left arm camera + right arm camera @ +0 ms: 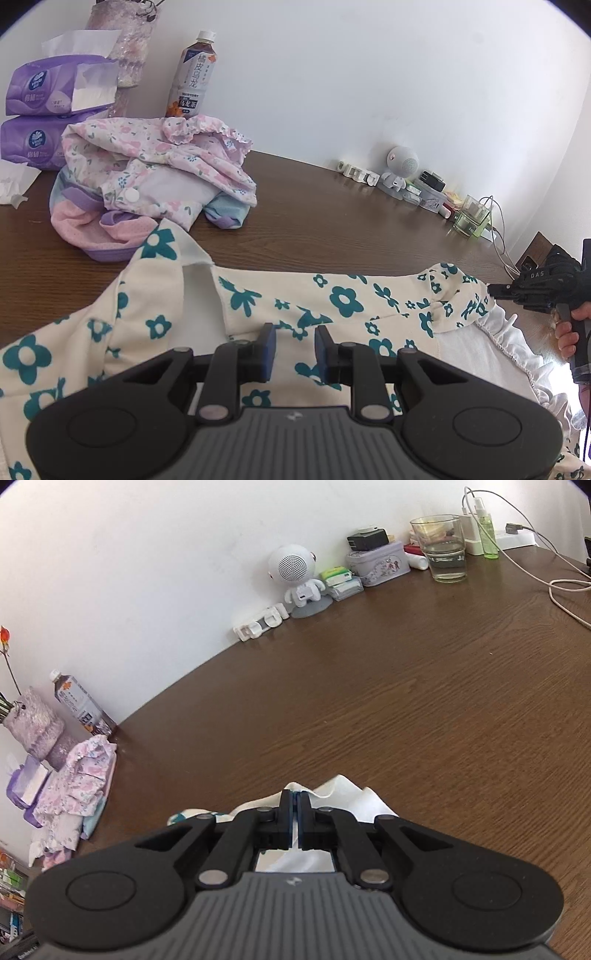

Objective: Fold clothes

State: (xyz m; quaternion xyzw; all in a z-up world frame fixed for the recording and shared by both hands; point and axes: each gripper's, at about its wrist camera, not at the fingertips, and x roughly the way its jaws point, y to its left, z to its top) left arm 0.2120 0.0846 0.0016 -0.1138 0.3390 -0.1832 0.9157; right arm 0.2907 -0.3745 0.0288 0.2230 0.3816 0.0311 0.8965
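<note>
From my left wrist view I see the cream garment with teal flowers (332, 295) lying spread on the brown counter (332, 206), but its lower part is hidden under the left gripper (294, 347) and cut off by the picture edge, so I cannot tell its full shape. The left gripper hangs over the cloth with its jaws a little apart; the blue pads (271, 343) have a gap between them and I see no fabric pinched there. At the right edge of this view the right gripper (495, 290) meets the far end of the garment, and a hand (567, 339) behind it is only partly visible. In the right wrist view the right gripper (294, 801) is closed on a fold of the garment (354, 797); white and cream cloth sticks out in front of the tips, and most of the garment is hidden below the gripper body. Behind the garment, a pile of pink floral clothes (159, 173) sits just beside its collar end, with purple tissue packs (40, 110) and a tea bottle (190, 77) at the wall. Small things I can hardly make out stand along the wall: a white robot figure (295, 576), a glass (441, 548), a cable (561, 587). Between them and the garment the counter is bare wood.
</note>
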